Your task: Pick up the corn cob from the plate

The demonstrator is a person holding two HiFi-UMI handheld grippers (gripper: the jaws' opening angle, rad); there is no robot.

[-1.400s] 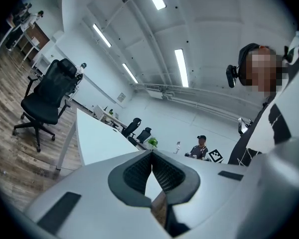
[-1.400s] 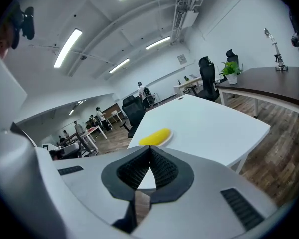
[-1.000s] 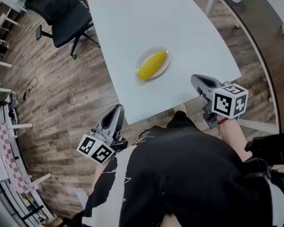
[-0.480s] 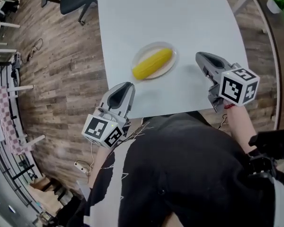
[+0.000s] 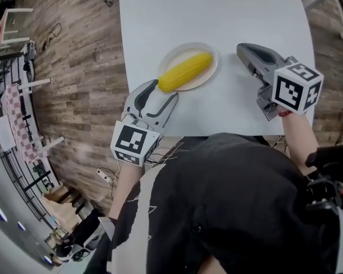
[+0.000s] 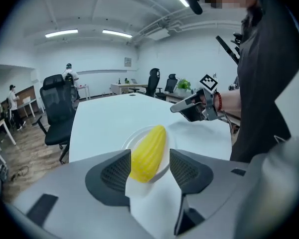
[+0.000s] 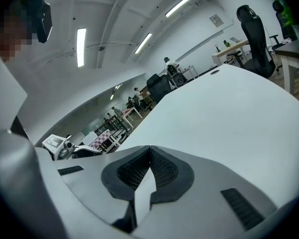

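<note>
Corn cob (image 5: 186, 71): lying on plate (image 5: 180, 52), on the bench (image 5: 228, 10).
Long axis: near end toward left gripper (image 5: 163, 91), roughly in line with it.
Left fingers: just opened, spread; cob just ahead, ungripped.
Right gripper (image 5: 244, 51): fingers clenched, empty, beside plate, less near.

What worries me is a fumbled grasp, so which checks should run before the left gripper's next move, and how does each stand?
1. Left gripper open: ok; its jaws have just been opening and the pads grip nothing.
2. Corn cob lined up with the gap: ok; the left gripper view frames its near end between the pads.
3. Jaws far enough along the cob: not ok; the tips only reach its near end.
4. Cob resting on the plate: ok.
5. Right gripper shut, clear of the plate: ok.
</note>
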